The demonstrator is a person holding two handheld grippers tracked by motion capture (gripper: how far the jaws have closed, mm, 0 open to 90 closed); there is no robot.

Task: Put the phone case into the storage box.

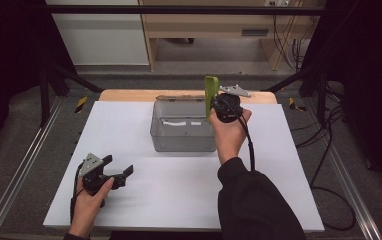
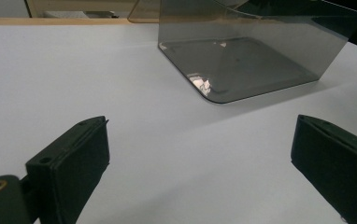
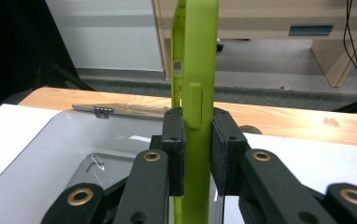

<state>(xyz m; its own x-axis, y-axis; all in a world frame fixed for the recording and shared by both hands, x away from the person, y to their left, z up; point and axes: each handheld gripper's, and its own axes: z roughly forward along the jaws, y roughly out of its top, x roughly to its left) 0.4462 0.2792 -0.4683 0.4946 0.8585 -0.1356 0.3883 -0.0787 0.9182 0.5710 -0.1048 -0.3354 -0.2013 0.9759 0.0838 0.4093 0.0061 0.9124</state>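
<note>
My right gripper (image 3: 197,154) clamps the green phone case (image 3: 196,70) upright; I should lower it straight into the clear box (image 1: 183,131), jaws closing no further.

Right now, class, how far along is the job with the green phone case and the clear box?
Done: the right gripper has its jaws shut on the green case, held upright on edge above the open box. In hand: hovering it over the box's right side. Left: the case is not yet in the box. The left gripper waits open on the table.
</note>
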